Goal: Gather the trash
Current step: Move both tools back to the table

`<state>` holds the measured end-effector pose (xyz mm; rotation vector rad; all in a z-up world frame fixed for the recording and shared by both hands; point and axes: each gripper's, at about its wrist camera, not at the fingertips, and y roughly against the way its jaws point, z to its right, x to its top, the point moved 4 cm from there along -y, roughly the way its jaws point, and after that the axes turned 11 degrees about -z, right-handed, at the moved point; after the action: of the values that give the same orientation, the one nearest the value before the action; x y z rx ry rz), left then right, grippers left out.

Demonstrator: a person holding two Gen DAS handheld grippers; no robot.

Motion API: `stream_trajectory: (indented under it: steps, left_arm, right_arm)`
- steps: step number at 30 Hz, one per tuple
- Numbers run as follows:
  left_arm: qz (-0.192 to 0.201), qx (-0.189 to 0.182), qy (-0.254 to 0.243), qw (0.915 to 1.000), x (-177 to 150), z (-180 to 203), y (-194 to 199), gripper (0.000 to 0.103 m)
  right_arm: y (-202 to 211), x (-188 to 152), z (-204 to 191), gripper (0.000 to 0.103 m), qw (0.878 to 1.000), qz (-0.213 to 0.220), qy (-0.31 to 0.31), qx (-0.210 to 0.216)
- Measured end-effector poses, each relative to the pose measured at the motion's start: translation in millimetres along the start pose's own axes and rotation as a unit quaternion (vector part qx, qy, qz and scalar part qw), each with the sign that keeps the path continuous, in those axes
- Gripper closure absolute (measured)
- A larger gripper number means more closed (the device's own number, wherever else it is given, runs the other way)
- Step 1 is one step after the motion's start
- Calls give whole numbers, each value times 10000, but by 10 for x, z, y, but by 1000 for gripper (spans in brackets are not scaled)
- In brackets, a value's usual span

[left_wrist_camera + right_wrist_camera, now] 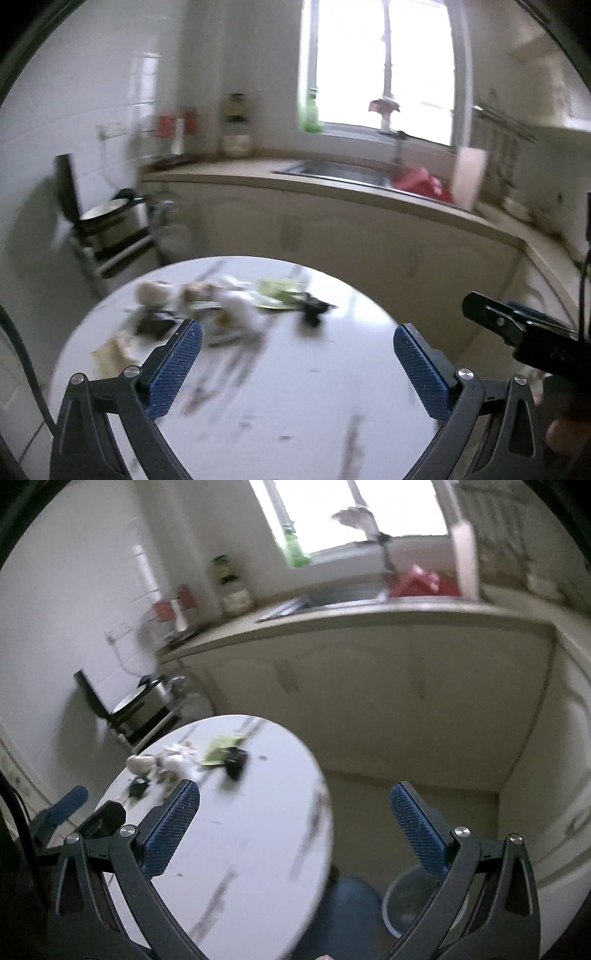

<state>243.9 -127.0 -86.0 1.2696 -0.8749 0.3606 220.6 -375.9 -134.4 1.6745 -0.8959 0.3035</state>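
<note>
1. The trash lies in a loose, blurred cluster near the far edge of the round white marble-patterned table (295, 387): crumpled white tissues (236, 306), a pale rounded lump (149, 291), a green wrapper (277, 291), a small black piece (312, 308), a dark flat scrap (153, 325) and a tan scrap (112, 354) toward the left edge.
2. The left gripper (297, 360) hangs above the near half of the table, its blue-padded fingers spread wide and holding nothing; the cluster sits just beyond its left fingertip, apart from it.
3. The right gripper (295, 829) is likewise spread wide and empty, hovering at the table's right edge; the trash (207, 760) lies ahead and to the left, well apart.
4. On the floor by that edge, below the right finger, stands a grey round bin (410, 897).
5. Behind runs a beige kitchen counter (229, 173) with a steel sink (332, 171), a red bag (421, 182) and a jar (236, 125).
</note>
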Motion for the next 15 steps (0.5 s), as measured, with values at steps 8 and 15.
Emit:
stream_trajectory:
  steps: [8, 15]
  left_arm:
    - [154, 512, 541, 9971, -184, -487, 491, 1]
    - [176, 724, 889, 9932, -224, -699, 593, 1]
  right_arm:
    - [-86, 38, -1006, 0, 9961, 83, 873, -2]
    - [-204, 0, -1506, 0, 9913, 13, 1309, 139]
